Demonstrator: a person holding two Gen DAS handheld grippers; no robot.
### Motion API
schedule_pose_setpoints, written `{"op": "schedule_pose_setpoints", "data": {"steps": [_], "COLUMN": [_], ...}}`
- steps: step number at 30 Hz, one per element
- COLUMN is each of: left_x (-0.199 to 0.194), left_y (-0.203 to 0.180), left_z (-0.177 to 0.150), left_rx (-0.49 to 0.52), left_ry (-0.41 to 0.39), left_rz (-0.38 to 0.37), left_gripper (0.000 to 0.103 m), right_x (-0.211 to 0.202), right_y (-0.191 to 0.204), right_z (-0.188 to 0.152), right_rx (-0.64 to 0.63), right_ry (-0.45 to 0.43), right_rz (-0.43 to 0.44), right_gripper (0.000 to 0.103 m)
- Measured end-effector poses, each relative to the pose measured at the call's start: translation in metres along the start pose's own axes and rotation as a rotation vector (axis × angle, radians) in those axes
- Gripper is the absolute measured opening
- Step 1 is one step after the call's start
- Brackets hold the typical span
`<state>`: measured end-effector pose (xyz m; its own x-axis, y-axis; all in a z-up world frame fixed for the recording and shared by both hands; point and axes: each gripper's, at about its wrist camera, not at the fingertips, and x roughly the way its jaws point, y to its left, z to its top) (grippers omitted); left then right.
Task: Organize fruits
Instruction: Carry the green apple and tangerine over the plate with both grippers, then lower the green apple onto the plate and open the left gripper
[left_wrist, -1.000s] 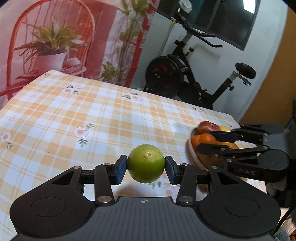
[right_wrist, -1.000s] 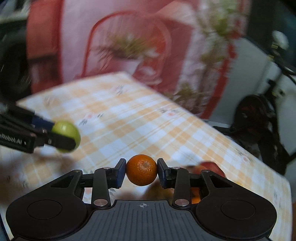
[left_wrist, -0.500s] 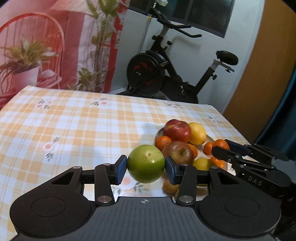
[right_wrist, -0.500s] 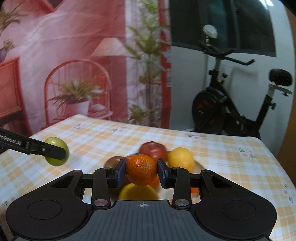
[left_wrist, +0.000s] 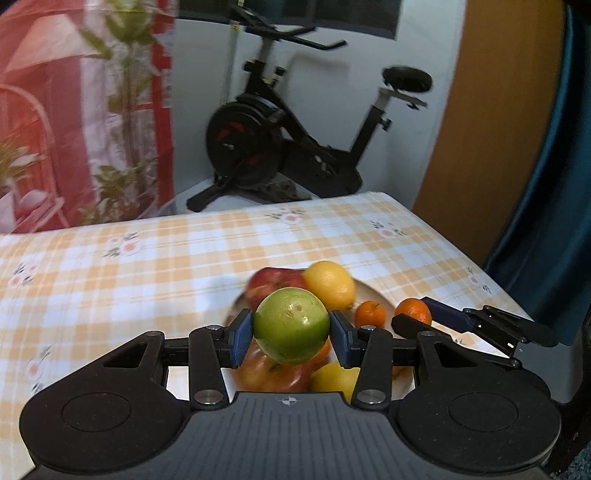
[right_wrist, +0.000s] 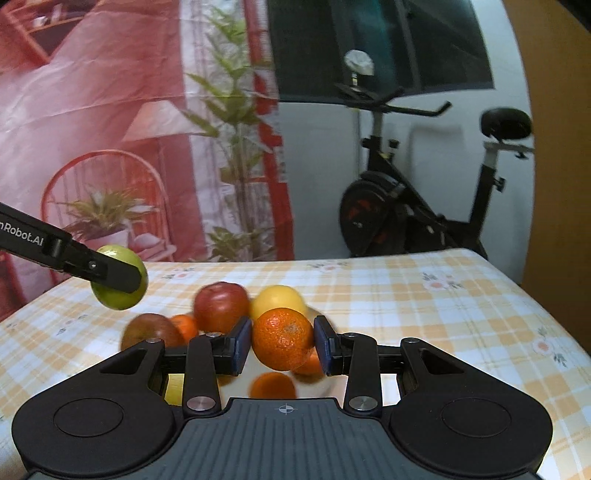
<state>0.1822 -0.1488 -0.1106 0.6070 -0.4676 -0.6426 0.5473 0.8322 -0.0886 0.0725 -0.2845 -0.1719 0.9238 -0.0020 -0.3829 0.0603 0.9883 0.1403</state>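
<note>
My left gripper (left_wrist: 291, 332) is shut on a green apple (left_wrist: 291, 325) and holds it above a white plate (left_wrist: 373, 295) of fruit. The plate holds red apples (left_wrist: 273, 283), lemons (left_wrist: 330, 283) and small oranges (left_wrist: 370, 314). My right gripper (right_wrist: 282, 341) is shut on an orange (right_wrist: 282, 339), also above the plate, to its right side. In the left wrist view the right gripper (left_wrist: 424, 320) shows at the right with its orange (left_wrist: 413, 312). In the right wrist view the left gripper's finger (right_wrist: 92, 264) and the green apple (right_wrist: 120, 277) show at the left.
The table has an orange and white checked cloth (left_wrist: 147, 258) with flowers. Its far edge and right edge are close to the plate. An exercise bike (left_wrist: 280, 147) stands behind the table. A red printed backdrop (right_wrist: 92, 110) hangs at the left.
Both grippers have swung over the fruit plate, still holding their fruit. The left gripper with the green apple has moved right, from beside the plate to above it.
</note>
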Motion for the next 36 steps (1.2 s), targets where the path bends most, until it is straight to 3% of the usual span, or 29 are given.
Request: {"op": "schedule_pose_setpoints", "data": {"steps": [6, 15, 30, 36], "left_x": [0.036, 0.070, 0.094, 0.094], "left_y": [-0.020, -0.035, -0.039, -0.035], "left_z": [0.009, 0.016, 0.019, 0.021], "left_rx": [0.034, 0.069, 0.038, 0.007], "left_ry": [0.064, 0.136, 0.211, 0.204], "left_rz": [-0.027, -0.039, -0.056, -0.056], "left_gripper": [0.047, 0.047, 0.048, 0.048], "right_x": [0.004, 0.008, 0.013, 0.014], "right_y": [-0.019, -0.023, -0.024, -0.023], "right_z": [-0.012, -0.012, -0.012, -0.012], "right_rx": [0.042, 0.060, 0.068, 0.069], "right_ry": [0.017, 0.023, 0.044, 0.049], "right_rz": [-0.026, 0.001, 0.008, 0.008], "right_gripper": [0.033, 0.033, 0.033, 0.034]}}
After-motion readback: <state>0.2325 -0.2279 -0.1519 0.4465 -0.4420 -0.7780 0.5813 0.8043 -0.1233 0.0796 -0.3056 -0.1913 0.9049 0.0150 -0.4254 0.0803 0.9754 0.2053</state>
